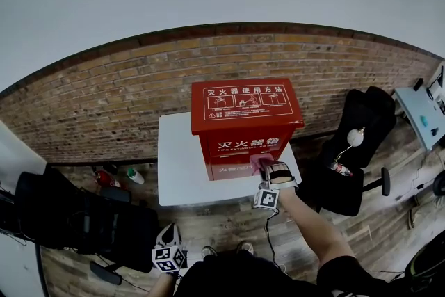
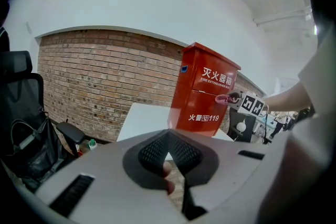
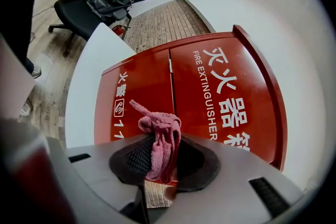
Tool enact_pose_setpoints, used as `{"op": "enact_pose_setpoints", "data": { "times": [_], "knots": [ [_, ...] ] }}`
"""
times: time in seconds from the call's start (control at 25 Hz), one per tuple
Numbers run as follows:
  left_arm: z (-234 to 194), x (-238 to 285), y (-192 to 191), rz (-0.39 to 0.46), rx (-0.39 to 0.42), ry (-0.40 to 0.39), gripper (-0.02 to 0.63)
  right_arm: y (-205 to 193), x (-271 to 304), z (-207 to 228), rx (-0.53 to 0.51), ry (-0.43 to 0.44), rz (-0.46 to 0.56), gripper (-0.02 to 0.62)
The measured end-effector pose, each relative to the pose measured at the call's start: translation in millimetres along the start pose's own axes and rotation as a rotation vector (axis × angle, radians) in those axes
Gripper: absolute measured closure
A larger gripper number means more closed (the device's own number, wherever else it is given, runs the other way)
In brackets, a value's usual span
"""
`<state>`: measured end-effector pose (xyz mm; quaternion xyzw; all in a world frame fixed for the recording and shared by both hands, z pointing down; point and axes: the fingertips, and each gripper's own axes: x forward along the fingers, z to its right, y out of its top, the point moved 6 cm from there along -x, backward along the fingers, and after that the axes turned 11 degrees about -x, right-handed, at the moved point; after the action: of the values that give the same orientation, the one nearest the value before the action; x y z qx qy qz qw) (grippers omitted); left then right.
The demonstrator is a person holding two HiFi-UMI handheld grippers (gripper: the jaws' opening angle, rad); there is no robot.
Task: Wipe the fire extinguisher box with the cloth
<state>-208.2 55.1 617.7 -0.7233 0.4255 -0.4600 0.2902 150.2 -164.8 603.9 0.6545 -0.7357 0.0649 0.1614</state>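
Clamping the pink cloth tight, the right hand-held gripper faces the red box lettered "FIRE EXTINGUISHER" and "119"; the left hand-held gripper is closed, empty.

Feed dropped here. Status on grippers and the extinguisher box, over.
Right gripper shut on pink cloth, at the fire extinguisher box front. Left gripper shut, empty, low, clear of the white table. Box upright, nothing in the way.

Office-like room: brick wall behind the white table, black swivel chair right of it, wood-plank floor below.
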Motion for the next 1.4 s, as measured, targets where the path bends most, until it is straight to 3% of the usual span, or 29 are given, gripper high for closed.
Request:
{"op": "enact_pose_setpoints", "data": {
  "times": [1.4],
  "knots": [
    [-11.4,6.0,8.6,0.007,0.001,-0.032,0.584,-1.1,-32.3,85.8,-0.037,-0.152,-0.034,0.495]
  ]
}}
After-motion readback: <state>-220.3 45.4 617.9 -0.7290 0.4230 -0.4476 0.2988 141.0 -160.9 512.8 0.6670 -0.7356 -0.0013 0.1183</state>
